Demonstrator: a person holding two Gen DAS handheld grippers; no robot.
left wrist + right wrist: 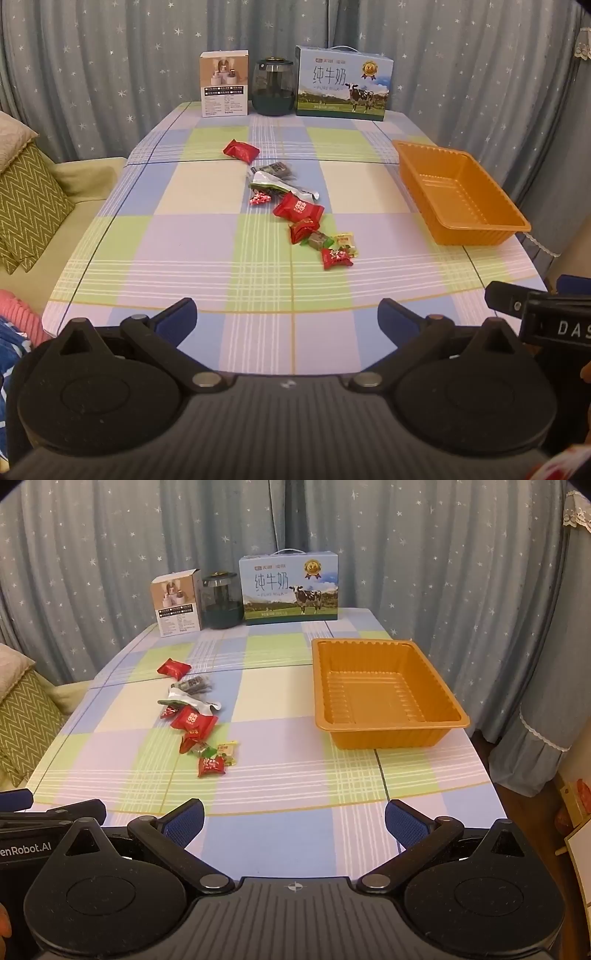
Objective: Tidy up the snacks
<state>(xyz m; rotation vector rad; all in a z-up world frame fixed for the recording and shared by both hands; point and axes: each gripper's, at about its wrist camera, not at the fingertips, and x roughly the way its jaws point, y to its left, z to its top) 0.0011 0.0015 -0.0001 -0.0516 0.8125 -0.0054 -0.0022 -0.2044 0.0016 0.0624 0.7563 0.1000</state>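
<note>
Orange plastic tray sits on the worktop with nothing in it; ribbed floor fully visible in both views. Judged from that, sorting has not begun.

Snacks lie in a loose trail left of the tray, well apart from it:
- red wrapped candy, the piece farthest from the tray's near end, alone.
- dark packet and silver-green torn wrapper, touching, about level with the tray's middle.
- large red packet, smaller red ones just beside it.
- yellow candy and red candy, closing the trail, nearer than the tray's front edge.

Left gripper: fingers spread wide, nothing between them, over the near worktop edge. Right gripper: same, wide and holding nothing.

Everything left to do: all pieces need moving into the tray. Milk carton behind the tray looks unrelated.
</note>
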